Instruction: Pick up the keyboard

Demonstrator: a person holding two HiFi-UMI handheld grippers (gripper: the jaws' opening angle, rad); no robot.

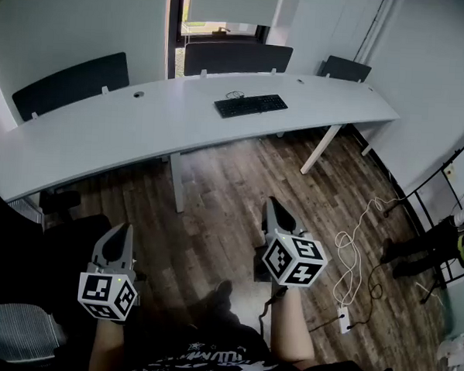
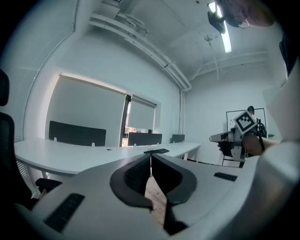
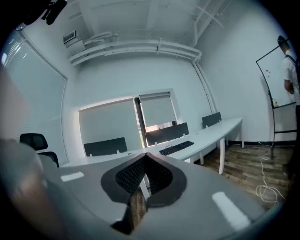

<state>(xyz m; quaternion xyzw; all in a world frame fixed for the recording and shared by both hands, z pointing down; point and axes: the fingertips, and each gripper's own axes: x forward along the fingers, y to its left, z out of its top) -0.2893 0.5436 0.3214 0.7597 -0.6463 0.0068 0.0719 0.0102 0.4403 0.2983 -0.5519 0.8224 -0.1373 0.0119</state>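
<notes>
The keyboard (image 1: 251, 106) sits on the white desk (image 1: 103, 135), long axis 9-to-3, well off at 12 o'clock from the nearer right gripper (image 1: 271, 206) and 1 o'clock from the left gripper (image 1: 123, 231), both pinched together, empty.

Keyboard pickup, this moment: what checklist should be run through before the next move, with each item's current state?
1. Flat black keyboard in view, lying on the long white desk: ok.
2. Left gripper opened for a grasp: not ok, jaws together, nothing between them.
3. Right gripper opened: not ok, jaws together, empty.
4. Grippers near the keyboard: not ok, both held well short of the desk, above the wooden floor.
5. Thin black cable behind the keyboard free to follow: cannot tell.
</notes>
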